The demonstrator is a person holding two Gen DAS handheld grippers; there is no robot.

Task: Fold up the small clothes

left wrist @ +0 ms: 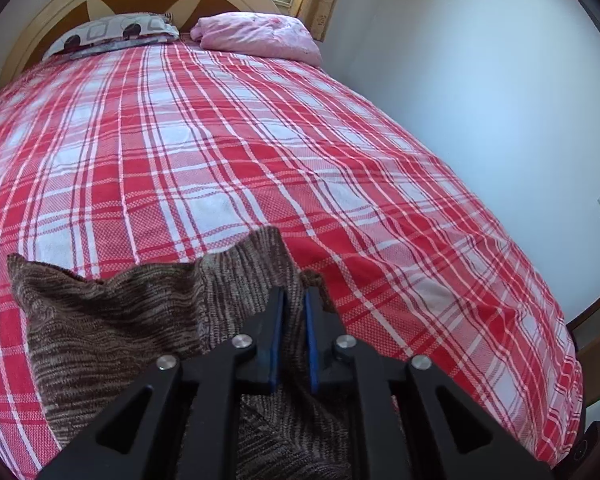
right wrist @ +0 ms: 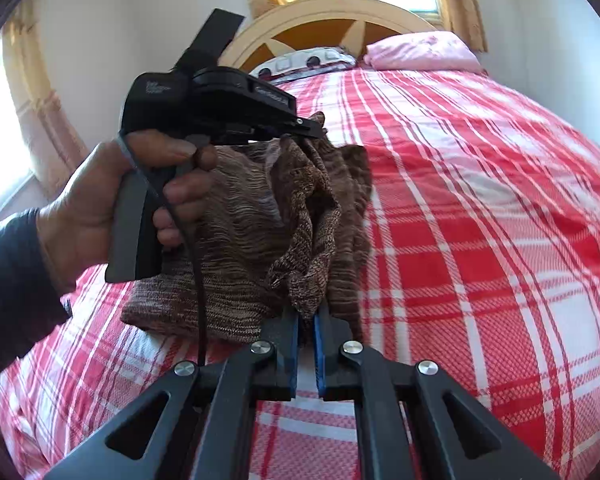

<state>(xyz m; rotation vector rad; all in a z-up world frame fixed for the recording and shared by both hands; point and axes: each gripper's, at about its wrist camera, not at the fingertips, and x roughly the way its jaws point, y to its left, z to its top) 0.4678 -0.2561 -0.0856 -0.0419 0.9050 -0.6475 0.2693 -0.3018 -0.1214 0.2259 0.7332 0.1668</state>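
Observation:
A brown marled knit garment lies partly on the red plaid bed, with part of it lifted. My left gripper is shut on a fold of it, with knit fabric between the blue pads. In the right wrist view the garment hangs bunched from the left gripper, held in a hand at the left. My right gripper is shut on the lower hanging edge of the same garment, just above the bedsheet.
The bed is covered with a red and white plaid sheet. A patterned pillow and a pink pillow lie at the curved headboard. A white wall runs along the bed's right side. Curtained windows are behind.

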